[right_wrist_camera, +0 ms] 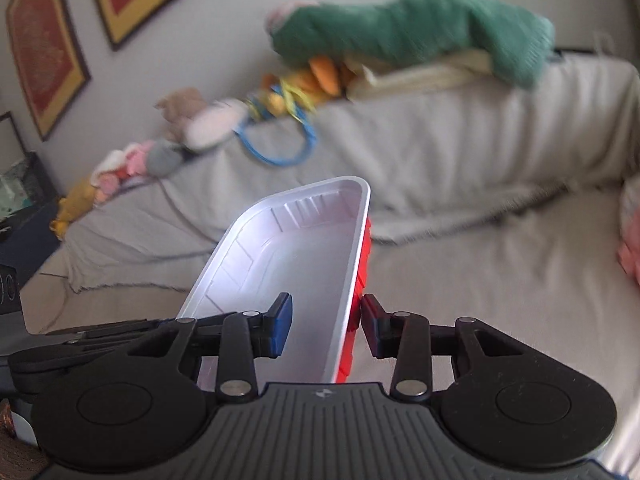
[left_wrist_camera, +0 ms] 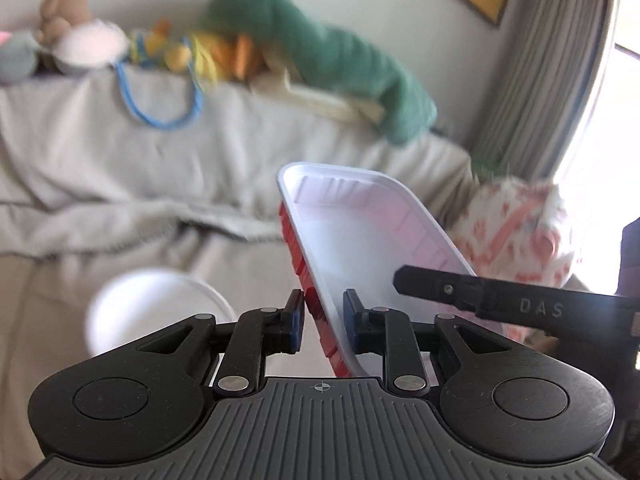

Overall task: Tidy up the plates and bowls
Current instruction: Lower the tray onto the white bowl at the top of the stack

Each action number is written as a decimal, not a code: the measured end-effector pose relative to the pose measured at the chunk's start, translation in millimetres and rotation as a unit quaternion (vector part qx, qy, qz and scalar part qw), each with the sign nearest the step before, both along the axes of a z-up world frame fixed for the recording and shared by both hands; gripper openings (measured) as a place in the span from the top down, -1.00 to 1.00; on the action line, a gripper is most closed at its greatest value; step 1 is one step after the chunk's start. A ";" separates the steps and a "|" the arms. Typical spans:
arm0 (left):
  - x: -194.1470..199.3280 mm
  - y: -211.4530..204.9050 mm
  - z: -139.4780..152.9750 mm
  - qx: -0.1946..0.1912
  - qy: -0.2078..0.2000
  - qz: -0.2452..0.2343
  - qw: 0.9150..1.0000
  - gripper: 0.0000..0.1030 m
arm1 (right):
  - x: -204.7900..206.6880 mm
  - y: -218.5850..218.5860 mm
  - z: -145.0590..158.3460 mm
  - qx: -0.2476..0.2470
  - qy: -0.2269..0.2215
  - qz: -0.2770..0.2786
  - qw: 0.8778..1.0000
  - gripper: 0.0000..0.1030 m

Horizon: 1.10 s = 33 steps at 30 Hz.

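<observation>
Both grippers holding one tray above the sofa

The left gripper (left_wrist_camera: 323,312) and right gripper (right_wrist_camera: 326,322) each pinch an opposite long wall of the tray (left_wrist_camera: 360,240), white inside, red outside, tilted, nothing in it. A blurred white bowl (left_wrist_camera: 156,312) sits lower left on the sofa (left_wrist_camera: 120,160).

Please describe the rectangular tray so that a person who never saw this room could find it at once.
Look in front of the grey covered sofa with soft toys along its back. There both tools, left tool and right tool, hold one tilted tray in the air by opposite walls. It is rectangular, white inside and red outside, unlike the round white bowl lying below.
</observation>
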State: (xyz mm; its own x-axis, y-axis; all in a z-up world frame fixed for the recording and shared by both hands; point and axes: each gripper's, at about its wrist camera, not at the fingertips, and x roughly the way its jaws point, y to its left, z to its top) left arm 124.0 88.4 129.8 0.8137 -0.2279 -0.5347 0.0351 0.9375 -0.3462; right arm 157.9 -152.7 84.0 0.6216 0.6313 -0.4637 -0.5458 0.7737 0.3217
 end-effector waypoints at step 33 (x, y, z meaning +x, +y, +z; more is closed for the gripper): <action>5.1 152.9 -122.6 -0.177 0.038 0.114 0.977 0.56 | 46.7 168.8 -96.3 -0.118 0.065 0.035 0.990 0.25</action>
State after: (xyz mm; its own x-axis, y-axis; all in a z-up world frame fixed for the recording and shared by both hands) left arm 129.1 241.3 7.2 0.8261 -0.2261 -0.5162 -0.1998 0.7390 -0.6434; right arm 204.6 16.1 -12.3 0.5057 0.5363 -0.6758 -0.5673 0.7969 0.2079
